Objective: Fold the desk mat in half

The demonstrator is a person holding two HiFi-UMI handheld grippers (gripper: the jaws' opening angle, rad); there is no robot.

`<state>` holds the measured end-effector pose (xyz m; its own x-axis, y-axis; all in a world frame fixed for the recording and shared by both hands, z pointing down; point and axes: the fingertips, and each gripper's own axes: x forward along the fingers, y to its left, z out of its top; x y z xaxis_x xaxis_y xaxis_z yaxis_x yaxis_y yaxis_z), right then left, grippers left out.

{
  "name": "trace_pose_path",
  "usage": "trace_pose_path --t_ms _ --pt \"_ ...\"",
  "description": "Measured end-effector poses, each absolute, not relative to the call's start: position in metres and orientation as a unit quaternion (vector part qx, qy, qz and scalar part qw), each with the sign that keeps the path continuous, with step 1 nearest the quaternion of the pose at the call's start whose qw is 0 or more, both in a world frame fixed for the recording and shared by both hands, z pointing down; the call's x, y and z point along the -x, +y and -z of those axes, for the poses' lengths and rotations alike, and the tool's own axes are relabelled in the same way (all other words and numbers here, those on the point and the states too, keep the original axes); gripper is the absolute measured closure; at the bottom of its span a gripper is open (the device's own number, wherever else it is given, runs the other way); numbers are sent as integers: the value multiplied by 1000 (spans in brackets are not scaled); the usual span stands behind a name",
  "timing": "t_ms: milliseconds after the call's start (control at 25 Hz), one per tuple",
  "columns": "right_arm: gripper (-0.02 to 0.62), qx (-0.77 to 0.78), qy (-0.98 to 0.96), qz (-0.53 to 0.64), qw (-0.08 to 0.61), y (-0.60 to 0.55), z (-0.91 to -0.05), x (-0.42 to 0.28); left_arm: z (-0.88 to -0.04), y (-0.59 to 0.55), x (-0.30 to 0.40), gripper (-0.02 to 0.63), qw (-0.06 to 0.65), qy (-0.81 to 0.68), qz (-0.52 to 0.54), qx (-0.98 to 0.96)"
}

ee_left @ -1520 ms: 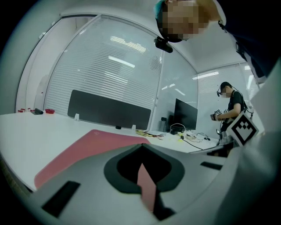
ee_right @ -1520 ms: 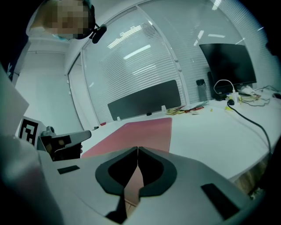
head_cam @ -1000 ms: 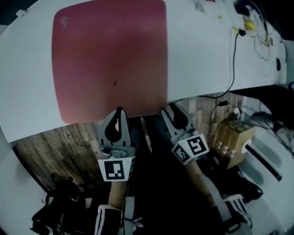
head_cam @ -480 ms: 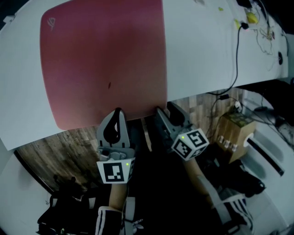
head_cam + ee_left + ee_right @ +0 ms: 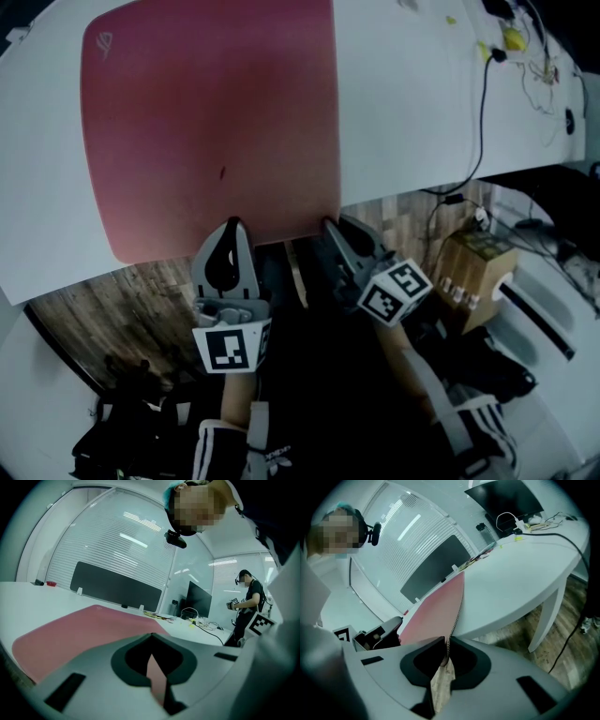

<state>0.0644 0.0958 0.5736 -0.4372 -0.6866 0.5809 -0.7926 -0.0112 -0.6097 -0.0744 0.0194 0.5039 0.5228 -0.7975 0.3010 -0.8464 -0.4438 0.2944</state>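
Observation:
A pink desk mat (image 5: 206, 122) lies flat on the white table (image 5: 412, 112), its near edge hanging slightly over the table's front. My left gripper (image 5: 231, 225) sits at the middle of that near edge. In the left gripper view its tips meet (image 5: 151, 634), a pink strip of the mat (image 5: 70, 630) showing between the pads. My right gripper (image 5: 330, 225) is at the mat's near right corner. Its jaws are closing, and in the right gripper view the mat's (image 5: 436, 606) thin edge runs straight into the tips (image 5: 448, 641).
A black cable (image 5: 480, 103) crosses the table's right part toward small yellow bits and wires (image 5: 511, 37). A cardboard box (image 5: 478, 272) stands on the wood floor (image 5: 122, 291) at the right. Another person (image 5: 246, 602) stands beyond the table near a monitor (image 5: 199, 599).
The right gripper's jaws, spread at the mat's corner half a second ago, have come together on it. The left gripper has stayed at the near edge.

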Motion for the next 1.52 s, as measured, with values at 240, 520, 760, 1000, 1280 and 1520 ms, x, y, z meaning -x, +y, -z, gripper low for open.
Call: trace_pose_path --t_ms 240,520,760,1000,1280,1520 --pt "578 -508 -718 -472 61 94 -559 -59 -498 13 94 604 189 -503 -50 -842" --pt "578 -491 -747 -440 83 88 -536 -48 -488 7 106 604 182 -517 -45 -835" --pt "578 -465 -776 -419 84 70 -513 -31 -466 3 116 604 162 -535 -30 -829" --pt "578 -438 -798 -406 76 42 -502 -8 -449 5 138 604 147 -568 -36 -809" --pt "578 -412 -817 -393 89 12 -503 4 -433 1 142 604 148 -603 -28 -783" --pt "578 -384 -834 -383 104 -10 -502 13 -424 0 132 604 144 -631 -25 -762"
